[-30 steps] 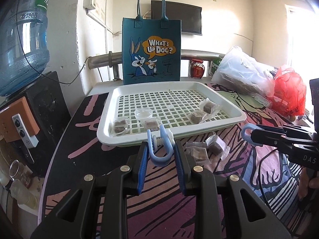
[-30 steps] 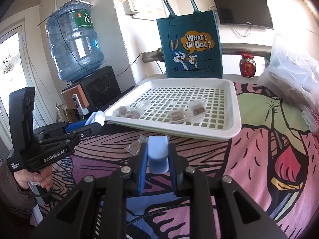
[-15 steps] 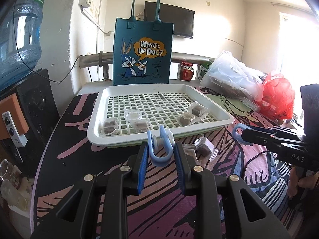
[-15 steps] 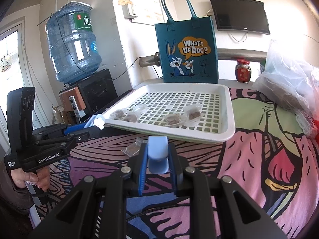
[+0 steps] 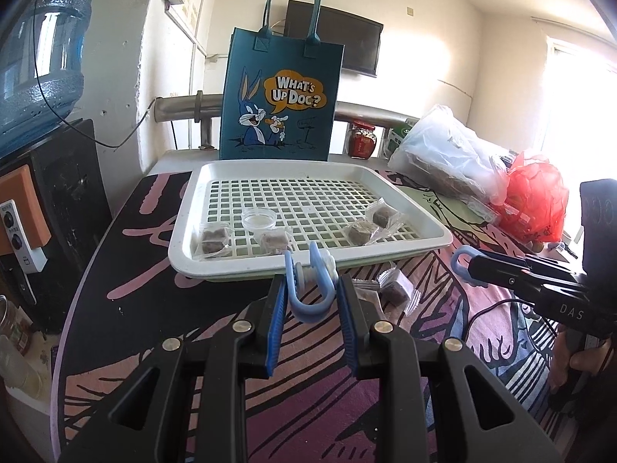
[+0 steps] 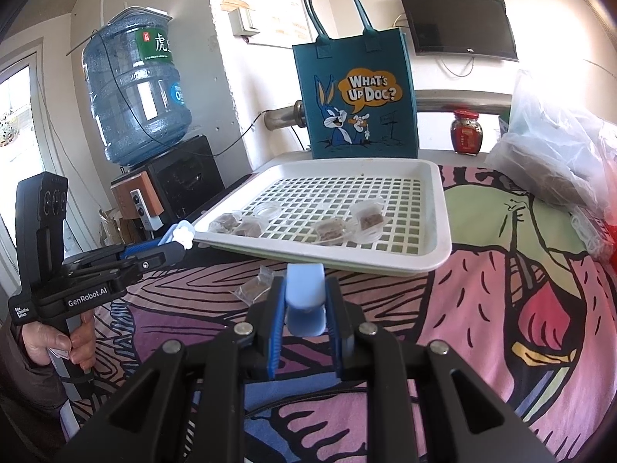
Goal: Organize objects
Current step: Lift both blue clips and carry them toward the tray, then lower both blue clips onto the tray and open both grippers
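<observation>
Holding 1 blue clip clenched in each gripper, both hovered before the tray, ready to sort

Left gripper: seen from its own camera, pointing forward and downward; jaws drawn close, pads clamped on a blue U-shaped clip.
Left gripper, from right view: at frame left, its blue fingertips aimed rightward.
Left hand: wrapped around the black handle at the lower left of the right view; fingers curled on the grip, dark sleeve below.
Right gripper: pointing forward and downward; jaws fully drawn in, pads pressed on a light blue clip.
Right gripper, from left view: at frame right, aimed leftward.
Right hand: partly visible at lower right of the left view, fingers around the handle.
</observation>
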The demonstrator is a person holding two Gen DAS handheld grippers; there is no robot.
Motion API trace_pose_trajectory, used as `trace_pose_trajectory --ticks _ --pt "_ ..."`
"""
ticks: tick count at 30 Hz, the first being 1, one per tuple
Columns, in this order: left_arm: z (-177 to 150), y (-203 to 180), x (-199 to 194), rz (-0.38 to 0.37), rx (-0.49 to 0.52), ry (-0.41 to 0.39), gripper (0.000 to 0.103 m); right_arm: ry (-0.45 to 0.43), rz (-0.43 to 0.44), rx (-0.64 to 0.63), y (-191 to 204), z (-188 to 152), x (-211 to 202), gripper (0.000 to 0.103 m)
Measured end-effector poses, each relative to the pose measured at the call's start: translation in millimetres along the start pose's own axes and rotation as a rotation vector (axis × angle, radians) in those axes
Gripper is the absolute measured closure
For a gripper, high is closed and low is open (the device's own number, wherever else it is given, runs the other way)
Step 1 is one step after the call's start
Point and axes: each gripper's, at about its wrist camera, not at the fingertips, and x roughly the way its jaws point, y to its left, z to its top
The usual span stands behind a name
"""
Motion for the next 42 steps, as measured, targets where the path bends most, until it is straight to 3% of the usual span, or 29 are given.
trace_pose_trajectory --ticks 30,42 --pt "0 5 2 0.0 -0.016 0.012 0.078 0.001 -0.006 0.014 -3 3 -1 0.083" --pt "3 4 4 0.042 -0.011 0.039 0.078 -0.054 0.022 -0.023 3 30 -25 0.083"
